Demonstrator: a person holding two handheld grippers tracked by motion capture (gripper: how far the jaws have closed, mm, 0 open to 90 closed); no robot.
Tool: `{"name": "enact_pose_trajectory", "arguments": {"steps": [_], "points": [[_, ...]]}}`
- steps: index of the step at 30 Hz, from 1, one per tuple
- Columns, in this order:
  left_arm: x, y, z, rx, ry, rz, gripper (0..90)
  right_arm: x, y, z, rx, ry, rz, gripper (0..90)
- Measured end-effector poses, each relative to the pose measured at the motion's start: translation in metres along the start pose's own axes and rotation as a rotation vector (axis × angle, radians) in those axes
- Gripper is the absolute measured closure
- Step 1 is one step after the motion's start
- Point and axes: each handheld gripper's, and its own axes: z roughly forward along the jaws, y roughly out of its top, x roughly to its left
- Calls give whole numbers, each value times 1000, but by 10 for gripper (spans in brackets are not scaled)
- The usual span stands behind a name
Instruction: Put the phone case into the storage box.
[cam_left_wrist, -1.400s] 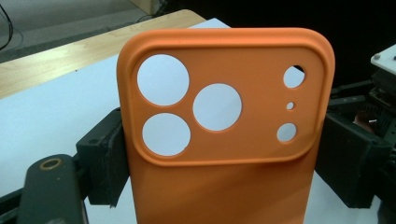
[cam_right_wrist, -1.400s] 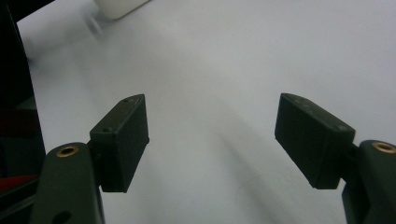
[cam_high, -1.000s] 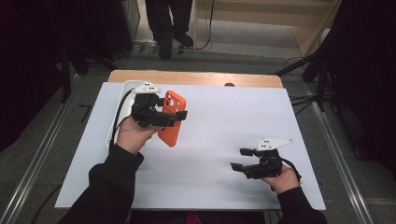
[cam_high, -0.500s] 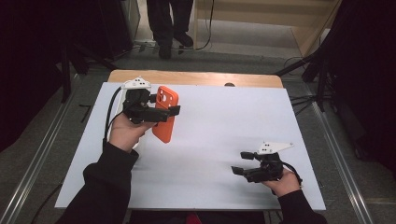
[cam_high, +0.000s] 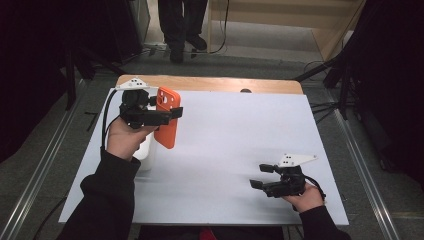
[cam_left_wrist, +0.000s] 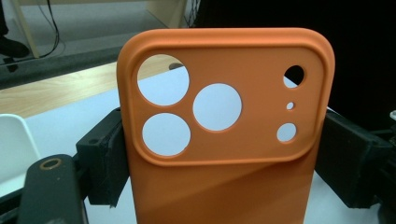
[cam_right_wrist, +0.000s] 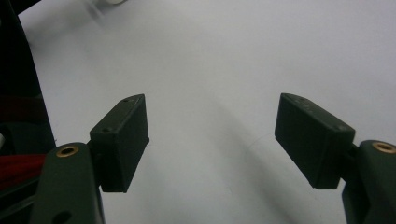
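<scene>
- Left gripper (cam_high: 172, 114) clamps the orange phone case (cam_left_wrist: 224, 140) by its edges above the counter (cam_high: 240, 135); the soft case could buckle and slip.
- Right gripper (cam_right_wrist: 212, 140) rests open, empty.

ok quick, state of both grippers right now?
Left gripper: shut on the orange phone case, held by its side edges above the table.
Right gripper: open, nothing between the jaws.
</scene>
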Motion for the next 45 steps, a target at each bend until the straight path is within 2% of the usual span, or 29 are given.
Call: {"name": "enact_pose_trajectory", "arguments": {"steps": [9, 18, 26, 31, 34, 45], "points": [[8, 2, -10, -16, 20, -18, 159, 0, 0, 0, 0, 2, -2, 249], [12, 5, -15, -31, 57, -28, 159, 0, 0, 0, 0, 2, 3, 249], [16, 11, -13, -33, 84, -29, 159, -1, 1, -1, -9, 2, 4, 249], [24, 14, -9, -32, 108, -40, 159, -2, 1, -1, -7, 2, 8, 249], [26, 17, -8, -31, 139, -28, 159, -2, 2, -1, -5, 2, 9, 249], [44, 28, -1, -35, 193, -43, 159, -2, 2, 1, -5, 7, 7, 249]]}}
